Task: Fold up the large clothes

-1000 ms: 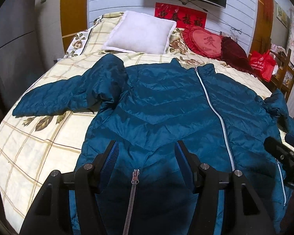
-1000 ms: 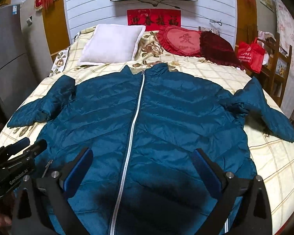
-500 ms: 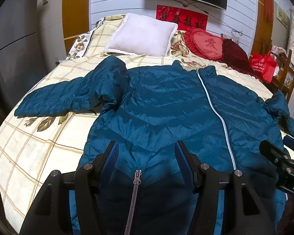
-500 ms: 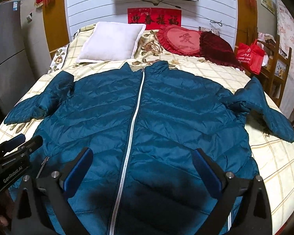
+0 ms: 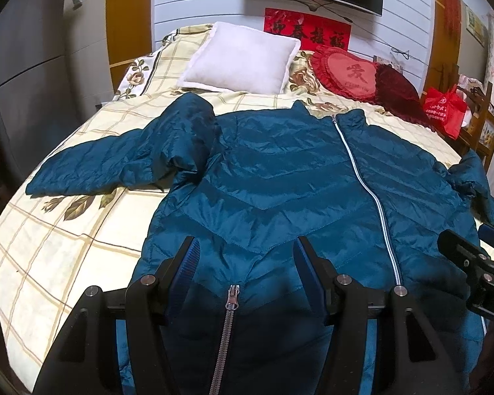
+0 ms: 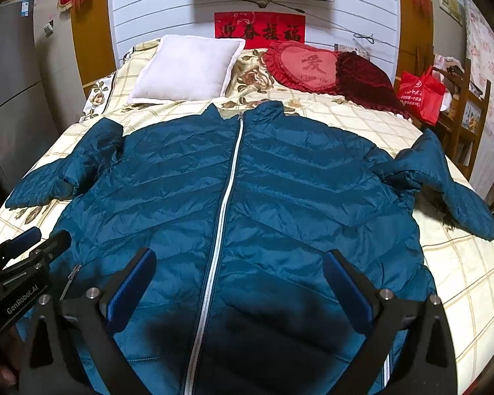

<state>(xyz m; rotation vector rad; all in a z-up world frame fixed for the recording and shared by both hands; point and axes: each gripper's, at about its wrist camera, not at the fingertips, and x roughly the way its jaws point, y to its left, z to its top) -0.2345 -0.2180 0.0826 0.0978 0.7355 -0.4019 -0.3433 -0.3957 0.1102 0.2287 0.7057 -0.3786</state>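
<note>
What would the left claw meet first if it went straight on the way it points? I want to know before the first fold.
Most likely the blue jacket: the left claw stands open, aimed down at its lower front panel near the pocket zipper. How near cannot be told.

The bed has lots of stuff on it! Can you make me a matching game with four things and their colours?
Things:
1. puffy jacket
2. square pillow
3. heart cushion
4. bedsheet

Colours:
A. white
B. cream with tan checks
C. teal blue
D. red

Pairs: 1-C, 2-A, 3-D, 4-B
</note>
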